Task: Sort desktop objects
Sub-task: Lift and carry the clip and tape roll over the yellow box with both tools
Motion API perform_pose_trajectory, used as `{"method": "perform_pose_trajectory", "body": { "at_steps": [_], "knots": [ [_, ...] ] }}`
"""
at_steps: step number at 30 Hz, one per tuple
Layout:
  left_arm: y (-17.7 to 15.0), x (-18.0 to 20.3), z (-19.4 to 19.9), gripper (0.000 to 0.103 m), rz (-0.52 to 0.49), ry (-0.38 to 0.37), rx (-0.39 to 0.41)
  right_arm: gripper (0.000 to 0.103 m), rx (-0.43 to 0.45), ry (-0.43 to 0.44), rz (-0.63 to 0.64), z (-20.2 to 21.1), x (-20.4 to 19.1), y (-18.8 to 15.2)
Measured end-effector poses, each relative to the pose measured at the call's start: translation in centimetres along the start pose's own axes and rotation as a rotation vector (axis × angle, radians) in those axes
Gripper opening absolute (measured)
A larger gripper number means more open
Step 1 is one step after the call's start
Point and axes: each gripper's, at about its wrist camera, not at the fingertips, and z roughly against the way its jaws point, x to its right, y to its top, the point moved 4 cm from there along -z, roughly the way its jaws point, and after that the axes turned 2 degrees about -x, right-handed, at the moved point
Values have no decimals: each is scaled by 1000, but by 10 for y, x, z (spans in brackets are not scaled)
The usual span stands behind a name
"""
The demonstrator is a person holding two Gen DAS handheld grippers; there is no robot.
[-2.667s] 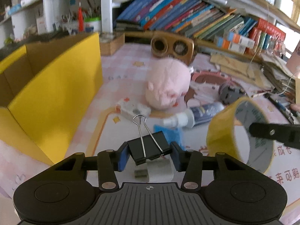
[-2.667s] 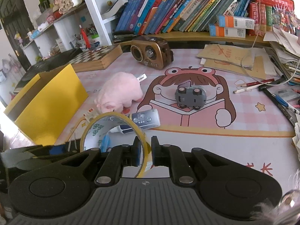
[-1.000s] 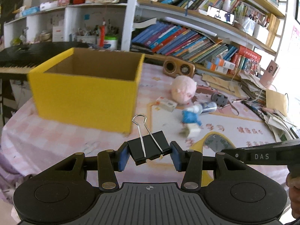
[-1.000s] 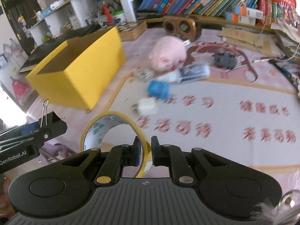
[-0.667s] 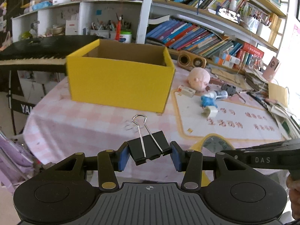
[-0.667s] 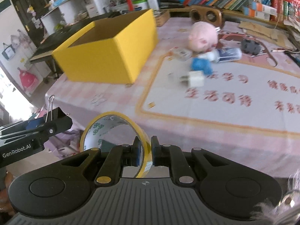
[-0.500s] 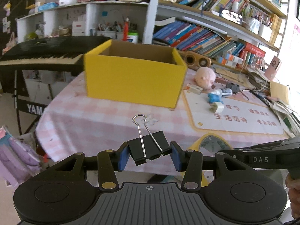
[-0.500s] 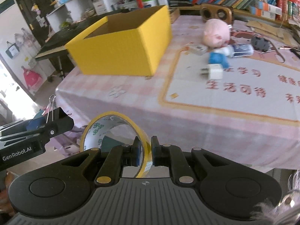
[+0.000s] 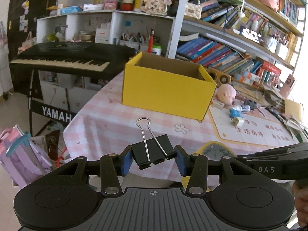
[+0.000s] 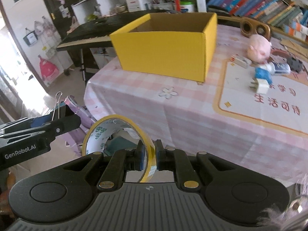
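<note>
Left wrist view sits behind the left gripper (image 9: 153, 160), off the near edge of the pink checked cloth tabletop (image 9: 107, 127), looking slightly down toward the open yellow cardboard box (image 9: 167, 94) and the bookshelves behind. Right wrist view rides the right gripper (image 10: 149, 157), angled more steeply down, beside the left. Both share the box, tabletop and pink plush toy (image 10: 259, 48); each catches the other gripper at its frame edge.

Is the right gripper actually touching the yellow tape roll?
Touching. The right wrist view shows the right gripper with both pads pinching the wall of the tape roll.
</note>
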Motion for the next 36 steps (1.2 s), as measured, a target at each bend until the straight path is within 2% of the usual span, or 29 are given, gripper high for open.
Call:
{"method": "perform_pose_trajectory", "body": {
  "at_steps": [14, 21, 27, 36],
  "knots": [
    [5, -11, -1, 46, 4, -15, 17, 10, 11, -8, 30, -6, -15, 8],
    [7, -6, -10, 46, 6, -46, 5, 10, 13, -35, 39, -4, -13, 11],
    [8, -7, -13, 46, 10, -35, -2, 10, 1, -29, 3, -9, -7, 13],
    [26, -10, -28, 46, 25, -13, 6, 10, 4, -1, 27, -21, -7, 32]
  ]
}}
